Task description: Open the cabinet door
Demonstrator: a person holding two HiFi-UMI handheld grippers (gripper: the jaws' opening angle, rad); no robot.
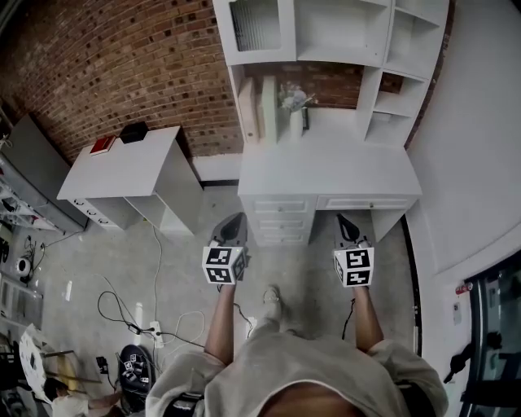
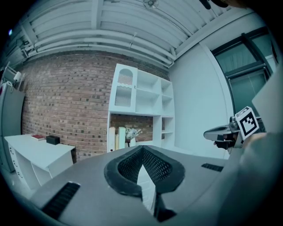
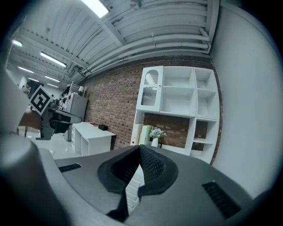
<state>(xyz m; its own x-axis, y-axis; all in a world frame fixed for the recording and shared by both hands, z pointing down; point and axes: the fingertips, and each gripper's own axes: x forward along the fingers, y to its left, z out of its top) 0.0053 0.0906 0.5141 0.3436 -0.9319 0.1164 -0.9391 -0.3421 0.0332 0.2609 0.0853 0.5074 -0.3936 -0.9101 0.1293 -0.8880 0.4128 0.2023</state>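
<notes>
A white desk-and-shelf unit stands against the brick wall ahead. Its cabinet door, arched and with a ribbed pane, is closed at the upper left; it also shows in the left gripper view and the right gripper view. Drawers sit under the desktop. My left gripper and right gripper are held side by side in front of the desk, well short of the door. Both point roughly level at the unit. The left gripper and right gripper are shut with nothing between the jaws.
A white side table with a black box and a red book stands to the left. Books and a flower vase sit on the desk. Cables and a power strip lie on the floor. A white wall runs along the right.
</notes>
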